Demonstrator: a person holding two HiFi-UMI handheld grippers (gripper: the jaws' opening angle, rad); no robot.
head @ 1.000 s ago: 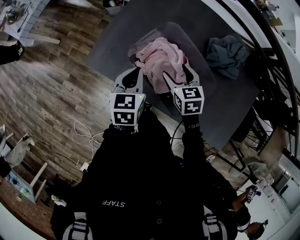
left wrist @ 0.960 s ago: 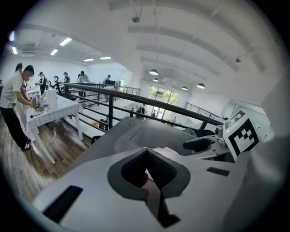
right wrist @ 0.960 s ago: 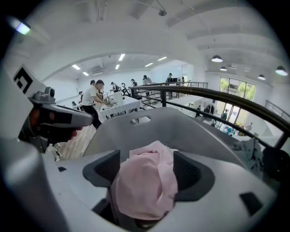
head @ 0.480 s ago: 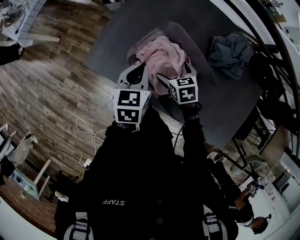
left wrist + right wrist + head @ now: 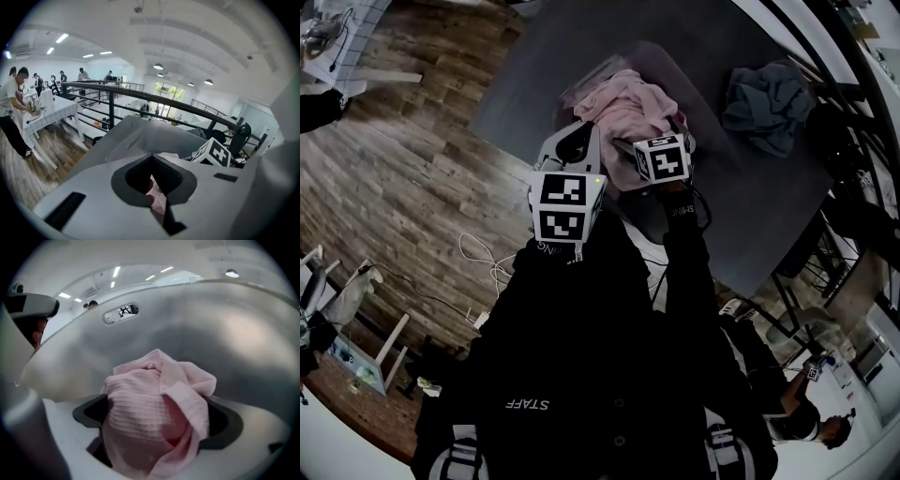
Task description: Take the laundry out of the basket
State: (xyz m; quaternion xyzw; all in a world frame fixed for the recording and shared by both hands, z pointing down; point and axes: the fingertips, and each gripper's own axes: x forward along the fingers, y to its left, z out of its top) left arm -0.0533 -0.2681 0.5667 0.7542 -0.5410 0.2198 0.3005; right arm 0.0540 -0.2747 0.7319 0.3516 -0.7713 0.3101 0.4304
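Note:
A heap of pink laundry (image 5: 623, 101) fills the translucent grey basket (image 5: 705, 141) on the dark grey table (image 5: 539, 56). My right gripper (image 5: 654, 131) reaches down into the basket over the heap. Its jaws are opening, and a bunch of the pink laundry (image 5: 154, 404) stands between them with dark gaps at both sides. The basket wall (image 5: 197, 329) rises behind it. My left gripper (image 5: 579, 139) hovers at the basket's near left rim with its jaws together. In the left gripper view, pink cloth shows through the hole behind the left gripper's (image 5: 151, 155) joined tips.
A crumpled blue-grey cloth (image 5: 767, 94) lies on the table to the right of the basket. A wooden floor (image 5: 403, 178) spreads to the left. Railings and a chair stand beyond the table's right edge. White cables (image 5: 483, 267) trail on the floor near me.
My right gripper has moved forward and dipped onto the pink heap, with its jaws spreading. The left gripper has shifted only slightly.

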